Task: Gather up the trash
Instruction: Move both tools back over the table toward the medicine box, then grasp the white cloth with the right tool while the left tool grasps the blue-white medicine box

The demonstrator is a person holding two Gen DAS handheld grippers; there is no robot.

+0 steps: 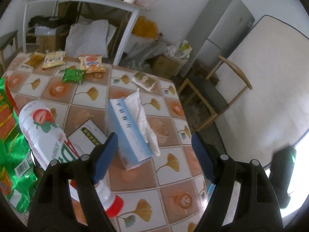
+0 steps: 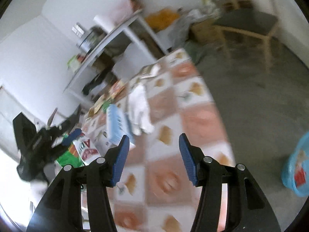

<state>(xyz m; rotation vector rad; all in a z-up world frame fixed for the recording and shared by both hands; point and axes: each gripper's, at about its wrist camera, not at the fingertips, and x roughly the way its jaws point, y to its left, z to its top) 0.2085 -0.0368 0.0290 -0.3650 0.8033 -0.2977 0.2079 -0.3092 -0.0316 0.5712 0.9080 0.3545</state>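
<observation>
My left gripper (image 1: 154, 145) is open and empty above the tiled table (image 1: 173, 193), just before a blue tissue box (image 1: 127, 133). A white bottle with a red cap (image 1: 44, 135) lies at its left finger. Snack wrappers lie at the far side: a green one (image 1: 74, 75), an orange one (image 1: 91, 62), a yellow one (image 1: 54, 59) and a gold one (image 1: 143, 80). My right gripper (image 2: 153, 147) is open and empty over the same table (image 2: 195, 119), near the tissue box (image 2: 117, 125). A blue bin (image 2: 298, 166) with trash stands on the floor at the right.
A green foil bag (image 1: 11, 147) lies at the table's left edge. A white box (image 1: 87, 135) lies by the bottle. A wooden chair (image 1: 210, 94) stands right of the table, and a white shelf (image 1: 123, 29) behind it. The right wrist view is blurred.
</observation>
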